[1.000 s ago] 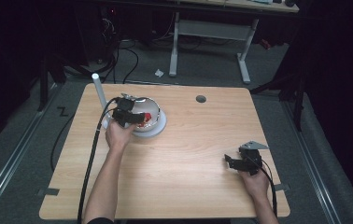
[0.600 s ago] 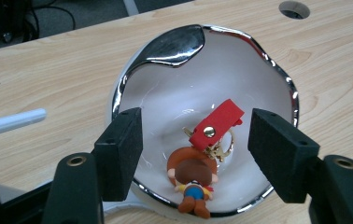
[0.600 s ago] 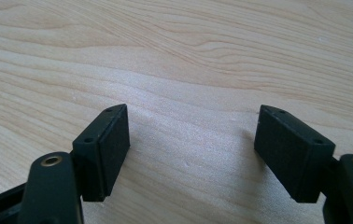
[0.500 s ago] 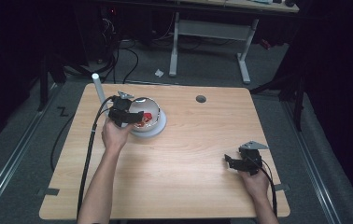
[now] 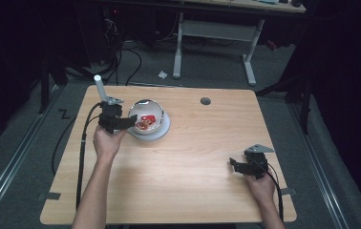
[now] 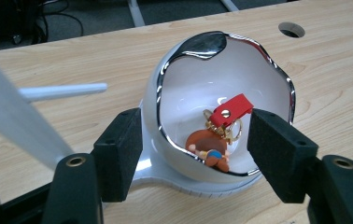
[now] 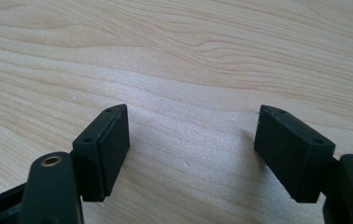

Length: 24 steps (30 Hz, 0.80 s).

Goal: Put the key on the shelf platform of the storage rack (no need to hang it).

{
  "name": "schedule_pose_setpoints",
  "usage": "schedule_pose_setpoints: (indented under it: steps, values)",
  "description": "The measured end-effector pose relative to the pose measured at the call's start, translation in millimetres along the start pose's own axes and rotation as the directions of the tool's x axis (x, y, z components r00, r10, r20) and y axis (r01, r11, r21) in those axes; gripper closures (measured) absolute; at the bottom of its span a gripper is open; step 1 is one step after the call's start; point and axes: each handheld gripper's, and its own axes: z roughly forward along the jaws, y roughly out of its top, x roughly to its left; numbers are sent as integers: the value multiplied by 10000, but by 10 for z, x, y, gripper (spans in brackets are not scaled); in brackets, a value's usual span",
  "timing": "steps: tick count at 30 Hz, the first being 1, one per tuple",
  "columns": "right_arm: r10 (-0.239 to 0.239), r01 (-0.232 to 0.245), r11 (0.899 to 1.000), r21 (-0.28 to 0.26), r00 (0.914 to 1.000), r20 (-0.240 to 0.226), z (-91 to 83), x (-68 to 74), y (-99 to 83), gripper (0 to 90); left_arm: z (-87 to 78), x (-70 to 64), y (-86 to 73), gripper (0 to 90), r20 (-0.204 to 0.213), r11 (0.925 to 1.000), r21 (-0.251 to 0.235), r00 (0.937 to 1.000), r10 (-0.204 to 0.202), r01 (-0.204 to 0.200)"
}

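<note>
Bowl: we see a white bowl (image 6: 198,88) with a wavy chrome rim standing tilted on its round white base (image 5: 162,131), at the far left part of the table (image 5: 193,186), its mouth turned toward our left gripper.
Contents: a keychain (image 6: 216,135) lies at the bottom of the bowl, made of a red leather tab, a gold ring and a small brown and orange figure.
Left gripper: our left gripper (image 6: 195,154) is at the near edge of the bowl with its fingers wide; one pad (image 6: 118,154) stands outside the bowl's wall, the other (image 6: 279,151) at the opposite side of the rim, and nothing is held.
Right gripper: our right gripper (image 7: 191,154) sits low over bare table at the near right, well apart from the bowl, fingers wide and empty.
Other thing: a white rod (image 5: 100,88) stands just beyond the left gripper.
Handling, as we judge it: the keychain looks light, loose and jointed, so it will dangle and swing; the red tab or the ring offers the surest hold, since the rounded figure may slip.
Bowl, as we judge it: it looks hard, glossy and slippery, likely breakable, and tipped on its base it could rock if the fingers push the rim.
</note>
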Motion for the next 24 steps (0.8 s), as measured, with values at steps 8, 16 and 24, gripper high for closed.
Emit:
schedule_pose_setpoints:
  steps: [8, 16, 24]
  values:
    - [-3, 3, 10000, 3, 10000, 2, 0, 1, 0, 266, -171, 74, -58, 356, -70, 9990, -397, 9997, -224, 221]
    - [-5, 5, 10000, 0, 10000, 0, 0, 1, 0, 266, -319, 167, -152, 352, -231, 9974, -578, 9987, -447, 433]
    - [-1, 1, 10000, 2, 10000, 1, 0, 1, 0, 266, -457, 213, -221, 350, -235, 9956, -772, 9982, -555, 535]
